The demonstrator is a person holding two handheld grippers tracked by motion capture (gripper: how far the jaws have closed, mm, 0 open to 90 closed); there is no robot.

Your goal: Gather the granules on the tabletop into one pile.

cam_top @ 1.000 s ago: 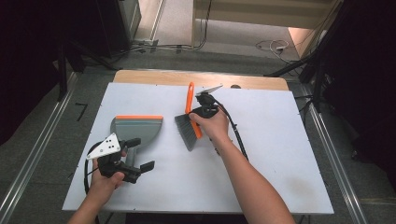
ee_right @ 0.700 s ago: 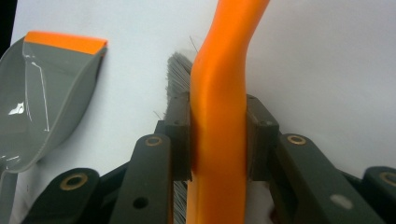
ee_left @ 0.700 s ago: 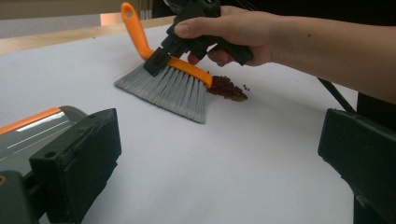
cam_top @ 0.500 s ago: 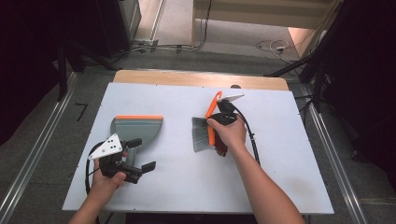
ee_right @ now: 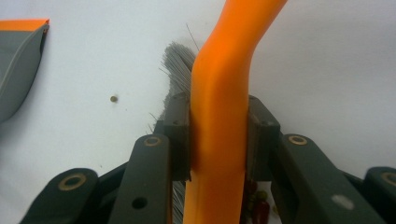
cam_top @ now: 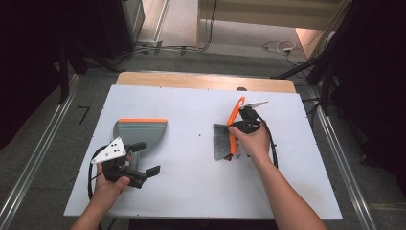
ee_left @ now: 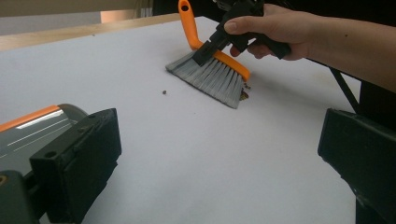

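Observation:
A brush with an orange handle point(cam_top: 234, 115) and grey bristles point(cam_top: 221, 143) stands right of the table's middle, bristles on the white tabletop point(cam_top: 191, 191). My right gripper point(cam_top: 238, 126) is shut on its handle point(ee_right: 222, 93), both pads pressed against it. A few dark crumbs point(ee_left: 243, 94) lie at the bristle tips, and a single one point(ee_left: 164, 92) lies toward the dustpan. The grey dustpan point(cam_top: 141, 132) with an orange lip sits at the left. My left gripper point(cam_top: 147, 158) is open just in front of it, nothing between its jaws point(ee_left: 219, 154). The right gripper point(ee_left: 210, 46) shows there over the brush point(ee_left: 212, 77).
A wooden strip point(cam_top: 201, 80) runs along the table's far edge. Metal rails point(cam_top: 28, 177) line the floor on both sides, and cables point(cam_top: 277, 48) lie on the floor beyond. Bare white tabletop lies between the dustpan and the brush.
My right gripper has carried the brush rightward across the table, away from the dustpan. The left gripper and the dustpan have stayed where they were.

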